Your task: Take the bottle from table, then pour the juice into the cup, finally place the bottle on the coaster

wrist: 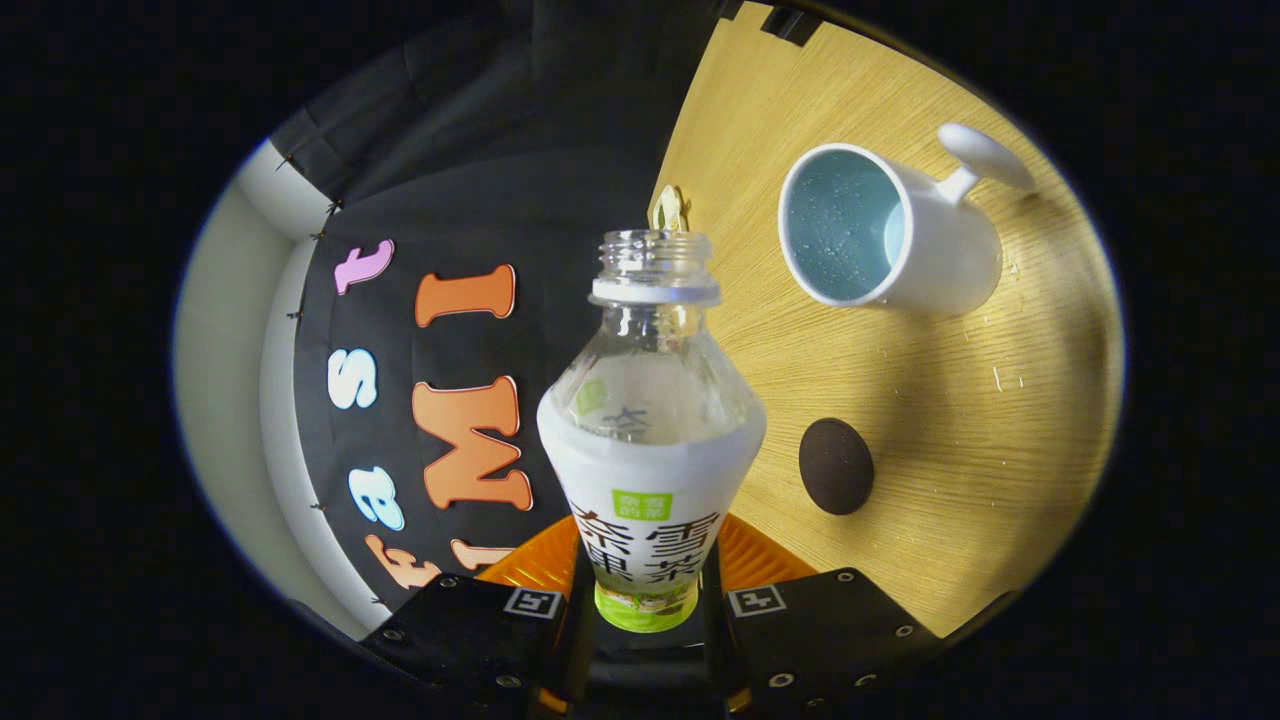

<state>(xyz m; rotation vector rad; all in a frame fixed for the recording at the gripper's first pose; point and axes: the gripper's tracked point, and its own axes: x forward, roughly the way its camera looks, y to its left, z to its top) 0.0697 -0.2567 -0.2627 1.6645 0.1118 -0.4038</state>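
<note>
Uncapped clear bottle [650, 430] with white label, clamped between both fingers of the gripper [645, 600], white cup [890, 235] at two o'clock, dark coaster [836, 466] at three o'clock

Camera riding the gripper [645, 600], tipped sideways, table [950, 480] standing vertical, close

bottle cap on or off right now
Off. The bottle, gripped between the tool fingers, shows a bare threaded neck with an open mouth and only the white collar ring below it.
</note>
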